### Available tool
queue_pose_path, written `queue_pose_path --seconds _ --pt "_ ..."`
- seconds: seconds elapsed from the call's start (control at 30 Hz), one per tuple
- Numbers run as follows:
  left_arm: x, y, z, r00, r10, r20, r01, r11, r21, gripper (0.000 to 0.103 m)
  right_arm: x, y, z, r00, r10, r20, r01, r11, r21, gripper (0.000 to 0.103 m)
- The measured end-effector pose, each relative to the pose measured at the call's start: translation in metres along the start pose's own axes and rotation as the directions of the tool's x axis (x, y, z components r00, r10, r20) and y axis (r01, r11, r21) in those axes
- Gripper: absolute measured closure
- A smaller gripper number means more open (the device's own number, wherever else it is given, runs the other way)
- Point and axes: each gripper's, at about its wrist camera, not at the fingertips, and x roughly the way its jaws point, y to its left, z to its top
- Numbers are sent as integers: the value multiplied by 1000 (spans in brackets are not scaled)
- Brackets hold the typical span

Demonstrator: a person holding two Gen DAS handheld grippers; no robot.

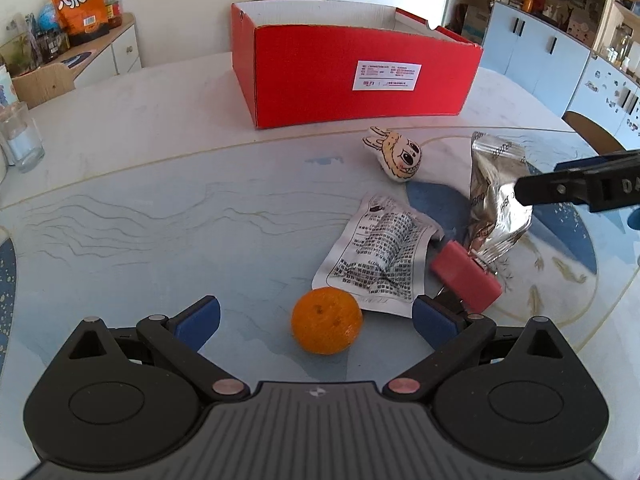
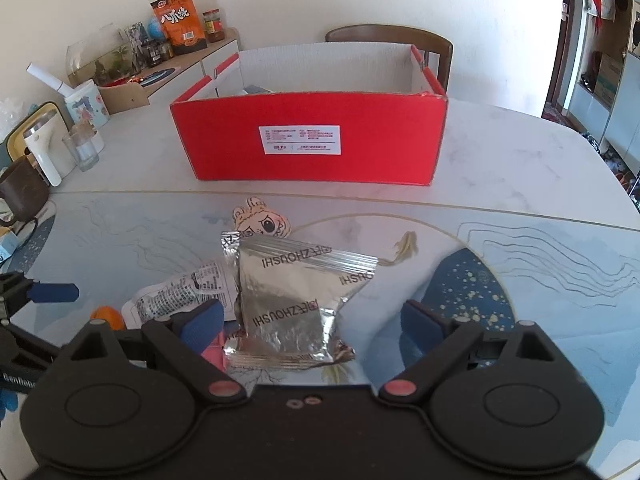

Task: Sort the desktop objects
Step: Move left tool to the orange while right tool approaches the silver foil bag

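Your left gripper (image 1: 316, 322) is spread wide above the table (image 1: 140, 208), its blue pads on either side of the orange (image 1: 327, 321), gripping nothing. Your right gripper (image 2: 312, 322) is likewise released, fingers apart around the silver foil packet (image 2: 298, 300), which lies flat. Just beside the foil packet sit a white printed sachet (image 1: 380, 258) and a pink block (image 1: 466, 276), the block touching the foil. A small cartoon plush (image 1: 394, 156) lies nearer the red box (image 1: 360, 76), which stands open at the far side.
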Motion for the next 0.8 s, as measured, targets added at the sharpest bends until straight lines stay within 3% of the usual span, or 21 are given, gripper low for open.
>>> queue_pose_path --seconds 0.33,0.53,0.6,0.8 --pt "8 4 -4 999 43 13 -43 999 -10 0 26 9 -3 999 -28 -23 27 1000 -9 11" --pt "12 6 -4 1000 21 -6 -21 1000 -24 1 36 13 -4 998 -40 -39 39 999 -21 12" --pt "11 5 -4 1000 0 -3 0 1000 -31 2 38 13 -4 998 -42 -46 42 999 -16 19" --pt "5 -1 -3 1000 -15 -6 15 1000 -23 18 41 15 -4 998 -33 -49 32 999 -21 26"
